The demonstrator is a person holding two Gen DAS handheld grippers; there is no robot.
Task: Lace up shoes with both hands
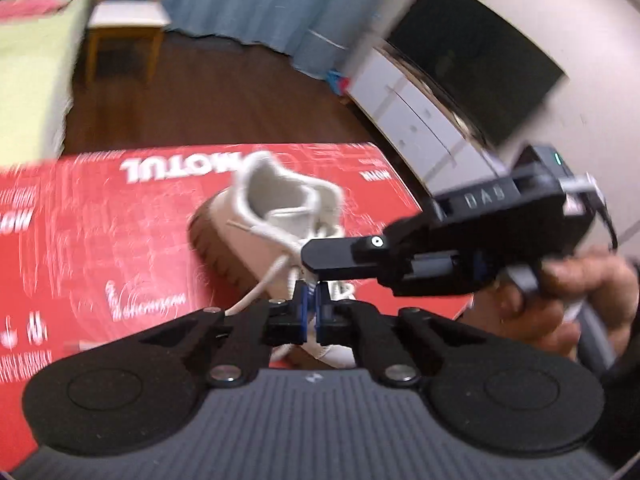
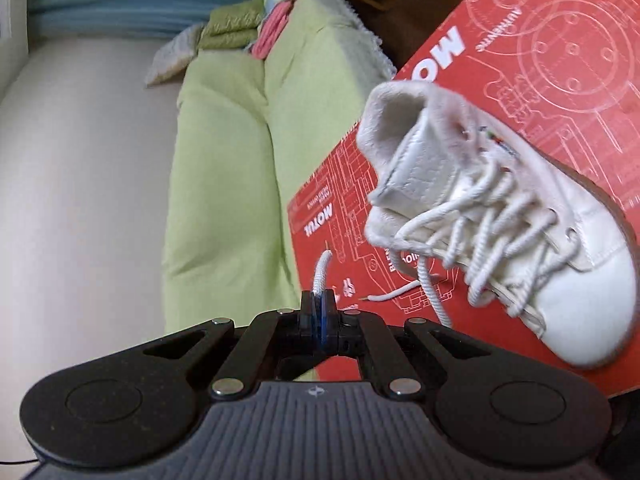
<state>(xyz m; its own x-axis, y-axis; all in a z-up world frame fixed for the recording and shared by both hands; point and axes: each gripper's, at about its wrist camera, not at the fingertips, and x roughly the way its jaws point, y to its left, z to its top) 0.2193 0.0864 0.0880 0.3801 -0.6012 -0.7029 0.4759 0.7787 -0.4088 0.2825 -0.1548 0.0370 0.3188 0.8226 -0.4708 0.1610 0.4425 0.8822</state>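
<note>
A white shoe (image 2: 500,216) lies on a red box (image 2: 560,40). The right gripper (image 2: 319,304) pinches one lace (image 2: 322,270) end between closed fingers. The left gripper's (image 1: 311,300) fingers sit narrow over the shoe; I cannot tell whether they grip lace

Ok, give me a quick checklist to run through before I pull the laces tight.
1. Right hand-held gripper shut on a lace end: ok.
2. Left hand-held gripper gripping the other lace: cannot tell, blurred, though its jaws look closed.
3. Shoe resting on the red box: ok.
4. Laces threaded through the eyelets: ok, but loose.
5. The two grippers clear of each other: not ok, they crowd together in the left wrist view.
</note>
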